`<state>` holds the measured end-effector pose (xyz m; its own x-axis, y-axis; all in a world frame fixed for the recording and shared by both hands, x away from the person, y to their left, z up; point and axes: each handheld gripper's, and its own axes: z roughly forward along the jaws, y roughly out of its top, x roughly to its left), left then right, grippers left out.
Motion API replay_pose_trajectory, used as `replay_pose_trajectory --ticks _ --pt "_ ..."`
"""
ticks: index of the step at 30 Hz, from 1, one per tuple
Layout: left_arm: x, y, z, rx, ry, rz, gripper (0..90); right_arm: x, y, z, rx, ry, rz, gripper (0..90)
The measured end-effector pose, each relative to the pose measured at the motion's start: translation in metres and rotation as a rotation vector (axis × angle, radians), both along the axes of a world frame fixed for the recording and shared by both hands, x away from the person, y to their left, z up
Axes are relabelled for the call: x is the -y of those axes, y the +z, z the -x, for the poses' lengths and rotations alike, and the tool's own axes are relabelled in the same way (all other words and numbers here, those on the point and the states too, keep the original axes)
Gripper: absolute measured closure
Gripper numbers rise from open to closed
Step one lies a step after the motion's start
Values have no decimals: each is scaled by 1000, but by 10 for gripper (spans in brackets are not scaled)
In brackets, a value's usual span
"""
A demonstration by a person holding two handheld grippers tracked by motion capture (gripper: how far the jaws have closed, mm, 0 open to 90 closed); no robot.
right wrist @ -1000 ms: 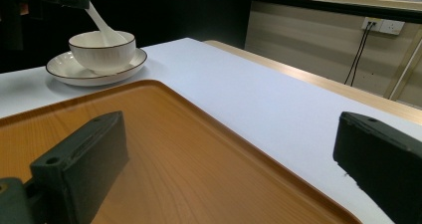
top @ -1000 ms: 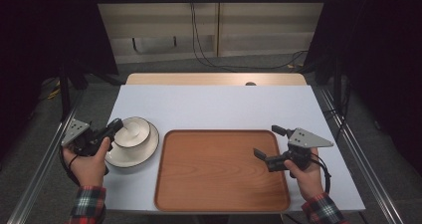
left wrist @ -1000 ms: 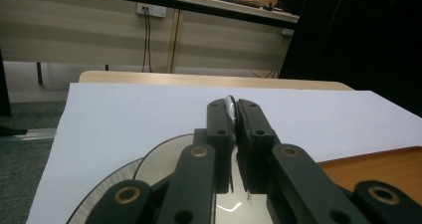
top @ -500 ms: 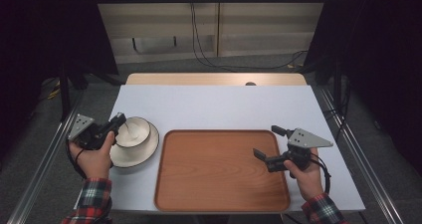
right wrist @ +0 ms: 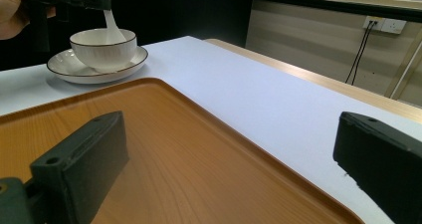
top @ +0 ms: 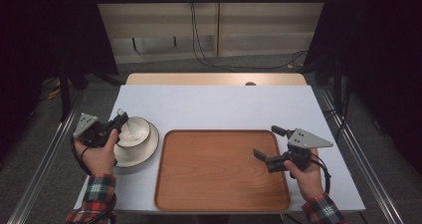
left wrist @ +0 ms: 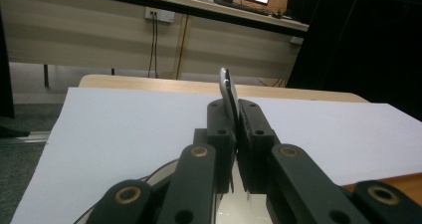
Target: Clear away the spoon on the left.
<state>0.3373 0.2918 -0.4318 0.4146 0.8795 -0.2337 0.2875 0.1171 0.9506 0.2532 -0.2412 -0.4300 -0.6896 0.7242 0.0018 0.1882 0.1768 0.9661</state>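
A white bowl [top: 134,133] stands on a white plate [top: 144,154] at the table's left. My left gripper [top: 119,119] is shut on the handle of a white spoon [top: 129,129], whose scoop end dips into the bowl. In the left gripper view the jaws of that gripper [left wrist: 235,114] pinch the spoon handle [left wrist: 227,89], seen edge-on. The right gripper view shows the spoon [right wrist: 110,21] leaning in the bowl [right wrist: 103,47] on the plate [right wrist: 64,64]. My right gripper [top: 266,142] stands open over the right side of the wooden tray [top: 219,184], with nothing between its fingers [right wrist: 82,159].
The brown tray [right wrist: 164,149] lies on the white tabletop [top: 214,107] right of the plate. A wooden strip [top: 214,79] runs along the table's far edge. Metal rails [top: 47,154] flank the table, and cables hang on the wall behind.
My left gripper has shifted a little farther back and rightward over the bowl with the spoon in it. The right gripper has stayed still.
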Motion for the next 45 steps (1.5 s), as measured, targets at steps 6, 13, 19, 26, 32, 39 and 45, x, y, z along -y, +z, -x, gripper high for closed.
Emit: replay_pose_trajectory --ticks 6,13,19,26,32,39,45 --pt "3 3 1 -9 -24 -13 853 0 0 0 1 7 -1 2" --pt "5 11 3 0 -30 6 853 0 0 0 4 -4 -4 2" --pt "6 28 6 20 -63 19 853 0 0 0 5 -2 -4 2" --pt "13 46 8 31 -110 30 854 0 0 1 -1 6 -3 2" --pt "22 58 8 42 -153 22 854 0 0 0 -2 6 -4 2" --pt "35 68 10 39 -206 48 854 0 0 0 -2 8 -4 2" --pt "45 70 12 36 -260 67 855 -1 0 0 -2 9 -5 2"
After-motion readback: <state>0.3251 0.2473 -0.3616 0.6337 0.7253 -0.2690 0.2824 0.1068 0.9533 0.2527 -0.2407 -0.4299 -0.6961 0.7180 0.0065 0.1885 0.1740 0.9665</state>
